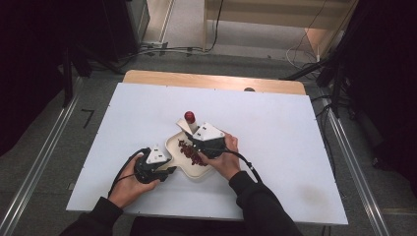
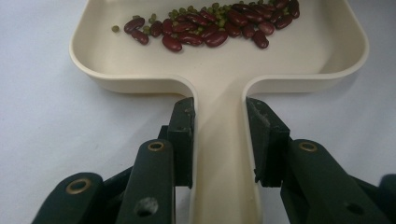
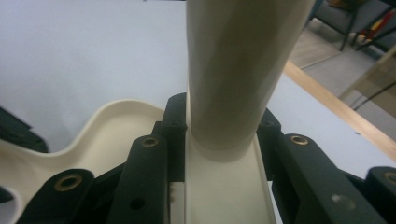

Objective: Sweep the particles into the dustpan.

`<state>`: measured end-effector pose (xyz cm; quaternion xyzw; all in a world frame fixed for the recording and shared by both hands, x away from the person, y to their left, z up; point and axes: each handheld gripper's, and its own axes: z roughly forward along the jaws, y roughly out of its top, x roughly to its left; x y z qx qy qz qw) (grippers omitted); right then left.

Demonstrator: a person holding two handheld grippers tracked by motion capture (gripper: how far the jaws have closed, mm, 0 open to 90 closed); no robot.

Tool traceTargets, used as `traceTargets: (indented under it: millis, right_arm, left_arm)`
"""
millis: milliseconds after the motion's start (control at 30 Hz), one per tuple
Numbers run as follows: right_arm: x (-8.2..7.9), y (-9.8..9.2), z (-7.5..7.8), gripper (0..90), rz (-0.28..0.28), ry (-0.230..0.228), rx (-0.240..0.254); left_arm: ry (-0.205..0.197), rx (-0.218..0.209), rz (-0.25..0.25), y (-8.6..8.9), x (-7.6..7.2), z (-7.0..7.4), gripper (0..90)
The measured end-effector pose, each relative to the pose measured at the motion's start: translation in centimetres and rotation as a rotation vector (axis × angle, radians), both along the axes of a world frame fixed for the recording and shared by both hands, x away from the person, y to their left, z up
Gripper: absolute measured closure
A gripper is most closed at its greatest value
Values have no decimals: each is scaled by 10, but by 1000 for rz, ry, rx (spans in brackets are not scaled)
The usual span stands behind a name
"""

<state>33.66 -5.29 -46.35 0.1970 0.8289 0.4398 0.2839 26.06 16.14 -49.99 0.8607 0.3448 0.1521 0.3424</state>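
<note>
A cream tray (image 1: 173, 142) with a flat handle (image 2: 219, 177) lies on the white table top. Red kidney beans and small green beans (image 2: 210, 28) lie across it in a strip (image 1: 193, 153). My left gripper (image 1: 167, 170) is shut on the tray's handle, its pads (image 2: 184, 135) pressing both sides (image 2: 219, 112). My right gripper (image 1: 195, 139) hovers over the tray, shut on a cream tool (image 3: 233, 60) with a round shaft. That shaft rises up and away and ends in a red tip (image 1: 189, 116). Below the jaws curves the tray's rim (image 3: 116, 112).
The white table top (image 1: 285, 147) stretches wide to the right and far side, with a wooden strip (image 1: 211, 80) along its far edge. Cables (image 1: 246, 162) trail from both grippers toward the person. Metal rails (image 1: 44, 152) run along the floor beside the table.
</note>
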Motion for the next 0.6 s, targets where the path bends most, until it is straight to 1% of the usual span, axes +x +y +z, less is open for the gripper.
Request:
traceTargets:
  millis: [100, 133, 167, 200, 267, 333, 433, 500, 533, 600]
  right_arm:
    - [4, -13, 3, 642, -53, -3, -1]
    - [5, -17, 3, 642, -64, -3, -1]
    - [6, -23, 2, 642, -84, -2, -4]
    - [6, -27, 1, 642, -101, -3, -6]
    - [8, -37, -3, 642, -135, 11, -16]
    - [7, -43, -8, 642, -164, 11, -23]
    - [4, -48, -14, 642, -183, 5, -36]
    - [2, -50, -14, 642, -183, 18, -17]
    - [0, -50, -15, 642, -195, 24, -12]
    - [-3, -48, -15, 642, -195, 37, -1]
  left_arm:
    - [-7, 2, -14, 2, -1, 0, 671]
    - [-8, 4, -28, 4, -2, 0, 670]
    - [-11, 3, -32, 4, -3, -1, 670]
    - [-10, 3, -35, 5, -5, -1, 670]
    - [-9, 6, -43, 6, -5, -1, 670]
    - [-12, 5, -50, 5, -6, -1, 670]
    - [-8, 7, -63, 2, -7, -1, 670]
    - [-6, 8, -66, 0, -7, -1, 670]
    - [-7, 6, -66, -1, -7, -1, 670]
    - [-7, 6, -68, -2, -7, -1, 670]
